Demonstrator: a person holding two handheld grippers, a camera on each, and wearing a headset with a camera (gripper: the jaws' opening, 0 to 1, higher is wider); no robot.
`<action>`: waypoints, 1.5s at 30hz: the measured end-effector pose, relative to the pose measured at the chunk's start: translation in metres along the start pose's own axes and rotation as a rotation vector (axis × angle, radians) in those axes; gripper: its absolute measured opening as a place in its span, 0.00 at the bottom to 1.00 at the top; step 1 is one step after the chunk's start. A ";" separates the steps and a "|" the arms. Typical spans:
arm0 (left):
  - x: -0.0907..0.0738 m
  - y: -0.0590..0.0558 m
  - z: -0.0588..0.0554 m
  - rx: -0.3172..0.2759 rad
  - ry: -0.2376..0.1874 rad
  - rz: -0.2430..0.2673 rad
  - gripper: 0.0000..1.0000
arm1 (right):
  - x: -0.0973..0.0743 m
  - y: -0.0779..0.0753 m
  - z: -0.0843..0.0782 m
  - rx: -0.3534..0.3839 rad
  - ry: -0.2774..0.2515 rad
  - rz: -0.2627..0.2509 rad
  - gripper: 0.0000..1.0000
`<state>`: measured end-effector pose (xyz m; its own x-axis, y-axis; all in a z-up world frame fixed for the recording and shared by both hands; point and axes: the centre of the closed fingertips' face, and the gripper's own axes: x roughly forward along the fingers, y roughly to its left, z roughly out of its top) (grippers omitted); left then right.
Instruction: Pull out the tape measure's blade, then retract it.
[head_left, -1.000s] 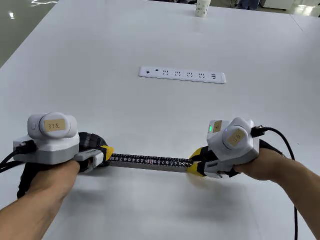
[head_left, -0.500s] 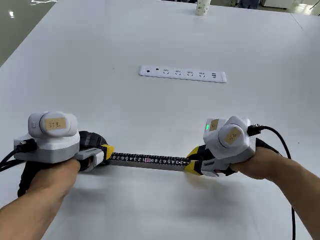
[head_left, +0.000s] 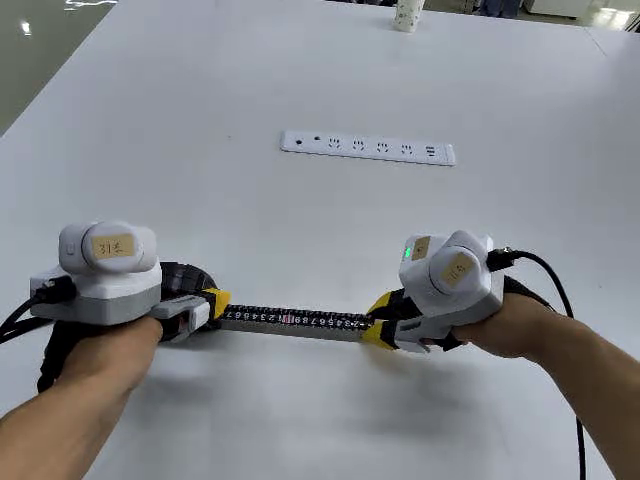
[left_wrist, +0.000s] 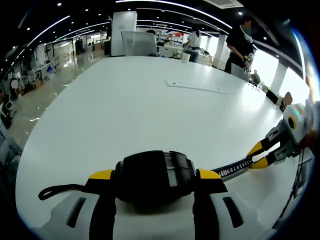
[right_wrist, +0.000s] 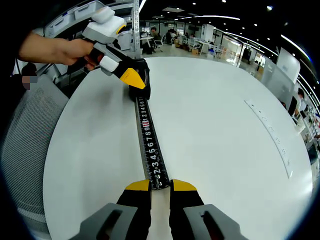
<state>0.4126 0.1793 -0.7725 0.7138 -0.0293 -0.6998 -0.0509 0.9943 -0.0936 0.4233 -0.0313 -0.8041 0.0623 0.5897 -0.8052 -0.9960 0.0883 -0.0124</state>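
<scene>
A black tape measure case (head_left: 186, 284) lies on the white table (head_left: 300, 220), and my left gripper (head_left: 205, 306) is shut on it. In the left gripper view the case (left_wrist: 152, 175) sits clamped between the yellow-tipped jaws of the left gripper (left_wrist: 155, 179). The dark numbered blade (head_left: 295, 320) runs flat along the table to my right gripper (head_left: 378, 322). In the right gripper view, the right gripper (right_wrist: 160, 187) is shut on the blade's end, and the blade (right_wrist: 149, 140) stretches away to the case (right_wrist: 142, 80) under the left gripper (right_wrist: 116, 60).
A white power strip (head_left: 367, 148) lies across the table's middle. A paper cup (head_left: 405, 15) stands at the far edge. A black cable (head_left: 555, 290) trails from the right gripper. Office chairs and people show beyond the table in the gripper views.
My right gripper has moved a little to the left, toward the case, and the exposed blade is slightly shorter. The left gripper has stayed put.
</scene>
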 end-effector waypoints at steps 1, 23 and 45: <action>0.000 0.000 0.000 0.001 0.000 0.000 0.57 | 0.000 0.000 0.001 0.002 -0.001 0.001 0.09; -0.001 0.000 -0.001 -0.006 0.003 -0.003 0.57 | 0.012 0.005 0.017 0.001 -0.018 0.014 0.09; 0.000 0.000 -0.001 -0.007 0.007 -0.007 0.57 | 0.022 0.009 0.030 0.002 -0.028 0.024 0.09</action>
<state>0.4116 0.1788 -0.7734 0.7095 -0.0366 -0.7038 -0.0510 0.9934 -0.1031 0.4172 0.0063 -0.8041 0.0399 0.6140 -0.7883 -0.9971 0.0755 0.0084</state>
